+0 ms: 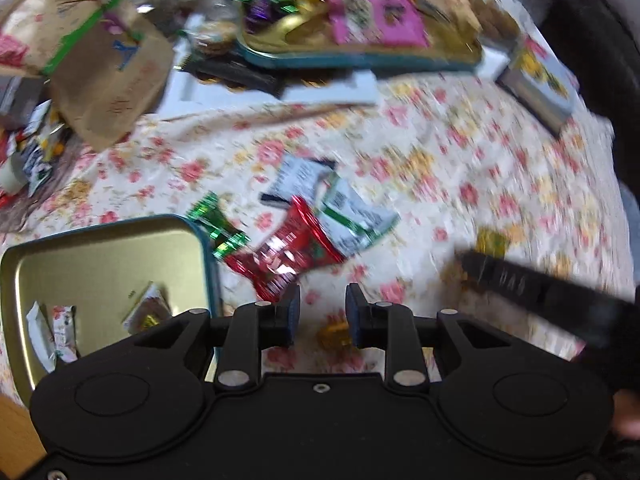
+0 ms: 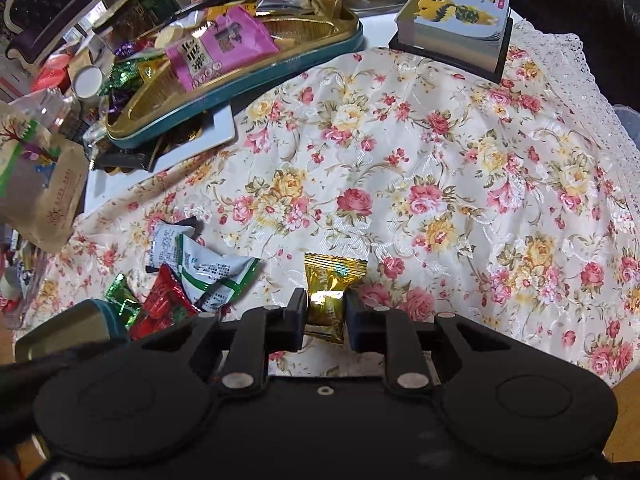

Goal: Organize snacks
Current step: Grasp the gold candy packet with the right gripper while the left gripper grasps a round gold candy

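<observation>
My right gripper (image 2: 326, 314) is shut on a gold-wrapped candy (image 2: 330, 292) just above the floral cloth; the same gripper (image 1: 466, 260) and candy (image 1: 492, 242) show blurred at the right of the left wrist view. My left gripper (image 1: 322, 312) is open and empty, beside a gold tin lid (image 1: 100, 256) with a teal rim that holds three small snacks. A red packet (image 1: 288, 254), a green candy (image 1: 218, 226) and two white packets (image 1: 352, 216) lie on the cloth just beyond the left gripper. They also show in the right wrist view, red packet (image 2: 164, 304) and white packet (image 2: 212, 272).
A big gold tray (image 2: 320, 46) with a teal rim holds a pink packet (image 2: 224, 46) and several candies at the back. A brown paper bag (image 2: 44, 196) stands at the left. A stack of cards (image 2: 452, 28) sits at the back right. Jars and clutter crowd the far left.
</observation>
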`<control>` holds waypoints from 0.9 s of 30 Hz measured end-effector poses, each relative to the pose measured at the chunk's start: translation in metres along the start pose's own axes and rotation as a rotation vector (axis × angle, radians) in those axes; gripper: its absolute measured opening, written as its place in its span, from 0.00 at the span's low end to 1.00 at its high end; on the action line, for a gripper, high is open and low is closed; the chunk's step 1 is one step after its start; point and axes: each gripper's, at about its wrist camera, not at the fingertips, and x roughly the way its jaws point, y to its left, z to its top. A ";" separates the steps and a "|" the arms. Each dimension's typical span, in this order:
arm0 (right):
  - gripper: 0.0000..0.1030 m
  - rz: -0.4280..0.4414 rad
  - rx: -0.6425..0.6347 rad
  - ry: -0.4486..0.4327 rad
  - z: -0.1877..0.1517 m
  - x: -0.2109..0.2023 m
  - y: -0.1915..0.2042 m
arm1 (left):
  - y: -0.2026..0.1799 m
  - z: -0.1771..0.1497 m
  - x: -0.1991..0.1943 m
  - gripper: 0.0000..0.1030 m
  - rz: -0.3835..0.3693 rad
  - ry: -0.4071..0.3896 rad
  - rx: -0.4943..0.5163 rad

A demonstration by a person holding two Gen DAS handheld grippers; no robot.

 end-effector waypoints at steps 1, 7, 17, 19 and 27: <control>0.21 0.001 -0.001 -0.002 0.000 -0.003 -0.002 | -0.005 -0.004 0.004 0.34 0.003 0.012 0.031; 0.20 -0.017 0.023 -0.032 0.001 -0.016 -0.020 | -0.021 -0.019 0.029 0.34 -0.002 0.076 0.080; 0.20 0.024 0.059 -0.045 0.001 -0.031 -0.031 | -0.018 -0.024 0.057 0.34 -0.020 0.122 -0.047; 0.20 0.029 0.062 -0.048 0.001 -0.032 -0.031 | -0.015 -0.023 0.056 0.35 -0.027 0.112 -0.078; 0.20 0.053 0.054 -0.059 0.001 -0.039 -0.029 | -0.009 -0.021 0.054 0.41 -0.024 0.079 -0.141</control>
